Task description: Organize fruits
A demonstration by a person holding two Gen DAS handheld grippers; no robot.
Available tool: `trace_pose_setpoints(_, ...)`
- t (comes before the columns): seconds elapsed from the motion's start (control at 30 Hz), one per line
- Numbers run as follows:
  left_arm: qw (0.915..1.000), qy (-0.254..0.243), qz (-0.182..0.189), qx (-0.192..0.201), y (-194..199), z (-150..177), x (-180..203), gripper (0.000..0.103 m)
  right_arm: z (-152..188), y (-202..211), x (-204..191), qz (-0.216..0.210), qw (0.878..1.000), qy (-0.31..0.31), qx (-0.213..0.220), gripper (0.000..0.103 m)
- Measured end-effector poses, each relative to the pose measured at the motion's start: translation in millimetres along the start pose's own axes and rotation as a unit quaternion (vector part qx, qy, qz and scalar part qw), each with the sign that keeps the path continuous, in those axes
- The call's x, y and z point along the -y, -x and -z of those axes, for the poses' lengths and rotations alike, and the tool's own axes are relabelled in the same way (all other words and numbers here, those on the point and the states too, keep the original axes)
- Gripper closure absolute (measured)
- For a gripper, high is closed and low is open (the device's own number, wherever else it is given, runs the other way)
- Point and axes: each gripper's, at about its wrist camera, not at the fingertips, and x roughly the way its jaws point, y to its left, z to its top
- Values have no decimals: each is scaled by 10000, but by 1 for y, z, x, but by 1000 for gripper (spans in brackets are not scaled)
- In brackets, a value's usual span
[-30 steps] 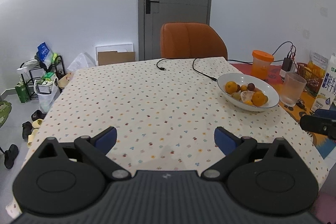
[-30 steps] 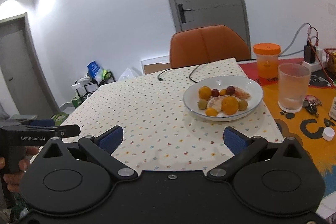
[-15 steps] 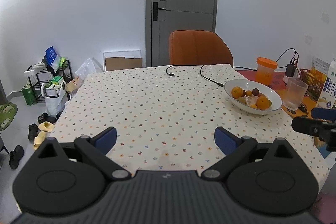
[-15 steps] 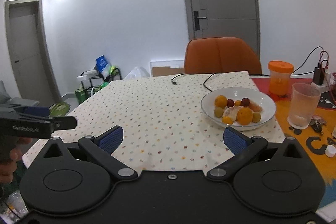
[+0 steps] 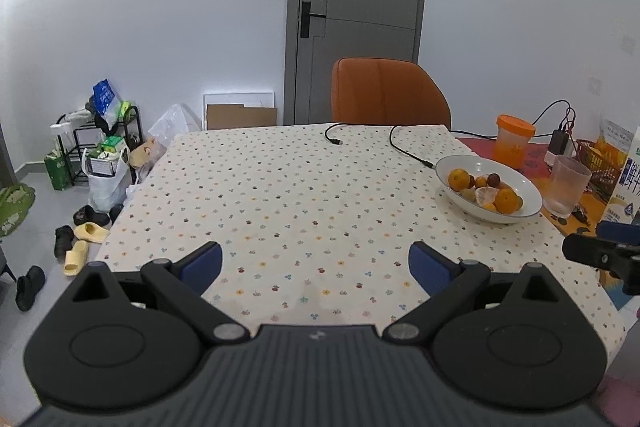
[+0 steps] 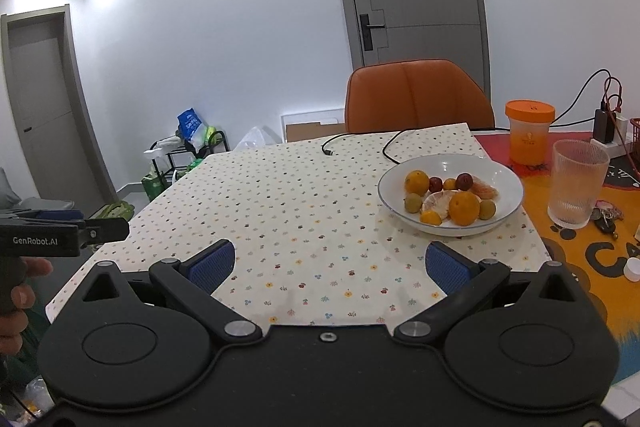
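Note:
A white bowl (image 5: 524, 193) (image 6: 508, 175) stands on the right side of the dotted tablecloth. It holds several fruits: oranges (image 6: 464, 207), small dark red fruits (image 6: 464, 181), green ones (image 6: 413, 203) and peeled orange pieces (image 6: 436, 201). My left gripper (image 5: 316, 261) is open and empty above the table's near edge, left of the bowl. My right gripper (image 6: 328, 265) is open and empty, short of the bowl. Each gripper shows at the edge of the other's view.
A ribbed glass (image 6: 578, 183), an orange-lidded jar (image 6: 528, 131), keys (image 6: 606, 219) and a milk carton (image 5: 628, 183) stand right of the bowl. A black cable (image 5: 400, 145) lies at the table's far side. An orange chair (image 5: 388, 93) stands behind.
Both grippers have pulled back and risen a little; the bowl looks smaller and farther. Both stay open and empty.

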Motion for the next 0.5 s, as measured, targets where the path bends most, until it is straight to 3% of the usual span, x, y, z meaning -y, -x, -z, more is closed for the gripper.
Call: trace_pose_setpoints(0.5, 10000, -7, 0, -24, 3, 1, -2, 4, -1, 2, -3, -79, 10000, -4, 2, 0)
